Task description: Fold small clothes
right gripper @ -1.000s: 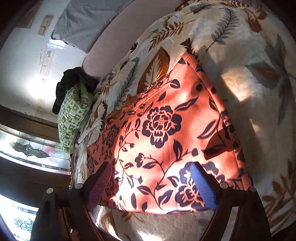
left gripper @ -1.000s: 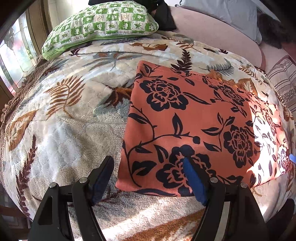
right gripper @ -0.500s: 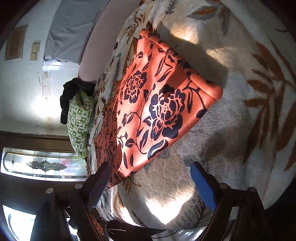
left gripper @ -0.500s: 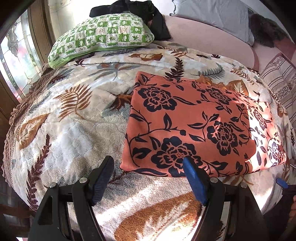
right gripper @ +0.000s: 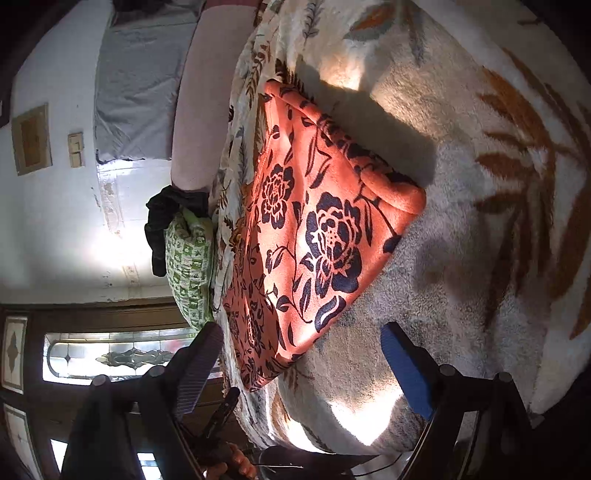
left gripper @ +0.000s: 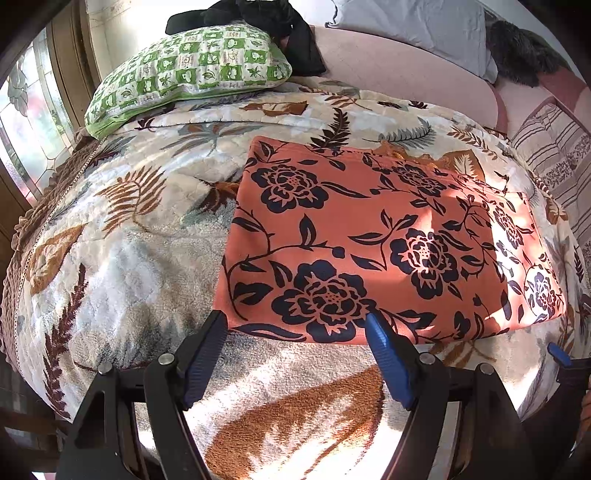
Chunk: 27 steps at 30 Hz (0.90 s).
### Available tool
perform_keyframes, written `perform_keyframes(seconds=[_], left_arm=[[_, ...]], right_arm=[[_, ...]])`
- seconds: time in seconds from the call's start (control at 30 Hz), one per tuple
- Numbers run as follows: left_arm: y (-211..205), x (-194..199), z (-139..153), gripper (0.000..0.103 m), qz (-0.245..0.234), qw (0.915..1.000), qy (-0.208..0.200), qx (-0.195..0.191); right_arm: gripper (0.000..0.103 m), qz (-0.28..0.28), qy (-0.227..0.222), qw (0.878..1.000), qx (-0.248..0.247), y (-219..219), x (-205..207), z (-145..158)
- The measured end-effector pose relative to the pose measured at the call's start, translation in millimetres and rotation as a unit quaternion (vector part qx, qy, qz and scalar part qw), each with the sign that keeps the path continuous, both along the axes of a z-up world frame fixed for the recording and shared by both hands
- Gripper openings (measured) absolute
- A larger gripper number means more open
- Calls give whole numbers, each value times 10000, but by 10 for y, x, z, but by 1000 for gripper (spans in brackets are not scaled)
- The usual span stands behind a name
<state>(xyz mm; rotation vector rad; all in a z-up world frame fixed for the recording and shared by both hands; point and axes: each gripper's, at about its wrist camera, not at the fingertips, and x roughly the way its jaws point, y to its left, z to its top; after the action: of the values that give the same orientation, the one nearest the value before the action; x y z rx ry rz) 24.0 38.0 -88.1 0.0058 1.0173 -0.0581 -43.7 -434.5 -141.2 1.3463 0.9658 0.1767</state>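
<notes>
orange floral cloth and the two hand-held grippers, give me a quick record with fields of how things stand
garment: orange floral cloth, folded into a flat rectangle
lies on: leaf-print blanket
left hand-held gripper: open, at the cloth's near edge, holding nothing
right hand-held gripper: open, near one corner of the cloth, holding nothing
behind cloth: green checked pillow with a black garment beyond it
light: sun patches across cloth and blanket
</notes>
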Motion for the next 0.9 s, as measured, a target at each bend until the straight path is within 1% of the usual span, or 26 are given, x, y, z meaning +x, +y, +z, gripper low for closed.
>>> perform_keyframes(seconds=[0.03,0.1,0.17,0.27,0.4,0.43,0.47,0.5,0.53,0.57,0.63,0.67,0.7,0.73,0.77,0.8,0.83,0.87,0.9], left_arm=[[-33,5,-9,77,-43,10000,6,29],[-99,24,-22,77,-118,9999,26,85],[-157,47,-18,77,-156,9998,2,85],[-225,84,-9,77,-174,9998,-48,-3],[-310,120,-35,77,-256,9996,-63,-25],[-328,136,-45,77,-270,9996,-69,-2],[-341,156,-56,77,-280,9996,-66,10],[-351,179,-63,77,-283,9996,-64,8],[-360,202,-65,77,-281,9996,-73,1],[-364,222,-59,77,-266,9996,-111,-12],[-370,265,-47,77,-215,9995,-233,-75],[-383,302,-62,77,-207,9994,-246,-113],[-404,353,-100,77,-209,9995,-195,-132],[-434,411,-149,77,-220,9996,-103,-108],[-466,461,-187,77,-258,9996,-11,-62],[-487,484,-187,77,-312,9995,-17,-44],[-493,488,-150,77,-327,9993,-163,-54],[-493,490,-101,77,-310,9989,-347,-82],[-496,507,-66,77,-299,9983,-474,-130]], right_arm=[[90,-80,77,9999,93,6,-36,-78],[90,-292,94,9994,128,-13,-79,-159],[90,-468,29,9987,212,-53,-50,-177],[90,-547,-34,9982,225,-102,103,-164],[89,-775,16,9970,-47,-178,254,-153],[85,-840,5,9964,-133,-194,284,-146],[54,-776,-19,9964,-331,-202,340,-109],[23,-563,-8,9967,-592,-187,415,-60],[7,-453,38,9949,-898,-161,454,13],[7,-340,-25,9920,-1213,-129,476,119],[7,-136,-257,9791,-2015,-21,469,383],[7,-81,-312,9739,-2246,15,454,433],[9,-40,-237,9712,-2371,21,440,390],[12,62,-4,9688,-2478,8,461,260],[21,260,359,9695,-2411,-19,501,69],[21,276,432,9783,-2006,-103,475,-53],[25,79,282,9841,-1751,-193,397,-34],[42,61,263,9830,-1815,-254,353,47],[53,44,178,9803,-1967,-322,311,153]])
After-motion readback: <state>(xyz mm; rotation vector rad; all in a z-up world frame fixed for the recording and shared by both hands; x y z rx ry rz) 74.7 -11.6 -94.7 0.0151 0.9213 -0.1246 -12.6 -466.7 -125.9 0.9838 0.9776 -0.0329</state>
